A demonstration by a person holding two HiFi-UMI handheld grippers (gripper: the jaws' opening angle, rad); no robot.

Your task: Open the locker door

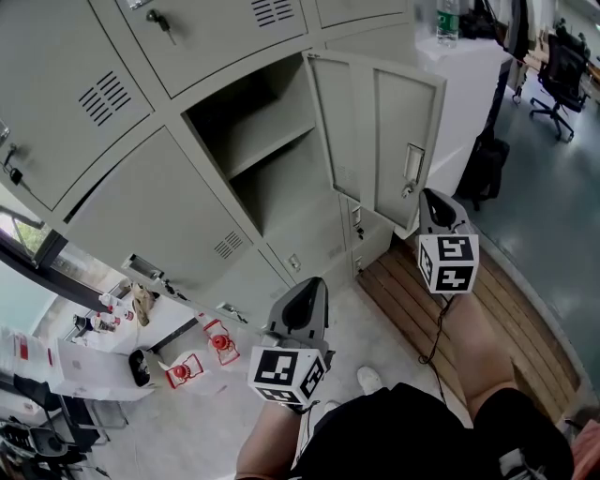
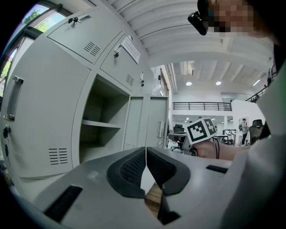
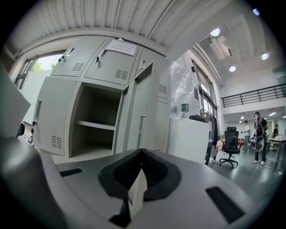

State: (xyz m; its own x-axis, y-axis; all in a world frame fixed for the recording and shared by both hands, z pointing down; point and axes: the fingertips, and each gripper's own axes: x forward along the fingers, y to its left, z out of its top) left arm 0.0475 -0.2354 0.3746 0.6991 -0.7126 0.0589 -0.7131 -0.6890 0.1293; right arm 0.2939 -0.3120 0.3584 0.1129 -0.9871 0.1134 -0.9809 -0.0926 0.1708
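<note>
The grey locker's door (image 1: 375,141) stands swung open to the right, showing an empty compartment (image 1: 267,159) with one shelf. A small handle (image 1: 412,167) sits on the door's outer face. My right gripper (image 1: 433,199) hovers just below and right of that handle, apart from the door, with its jaws together and nothing between them. In the right gripper view the gripper (image 3: 140,153) points level at the open door (image 3: 144,112). My left gripper (image 1: 314,284) is lower and further left, also shut and empty. From the left gripper view (image 2: 146,150) the compartment (image 2: 100,123) lies ahead.
Closed lockers (image 1: 150,216) with vents and keys surround the open one. A white cabinet (image 1: 469,84) with a bottle (image 1: 448,21) stands right of the door, a black bag (image 1: 483,169) beside it. Wooden slats (image 1: 469,319) cover the floor below. An office chair (image 1: 562,75) is far right.
</note>
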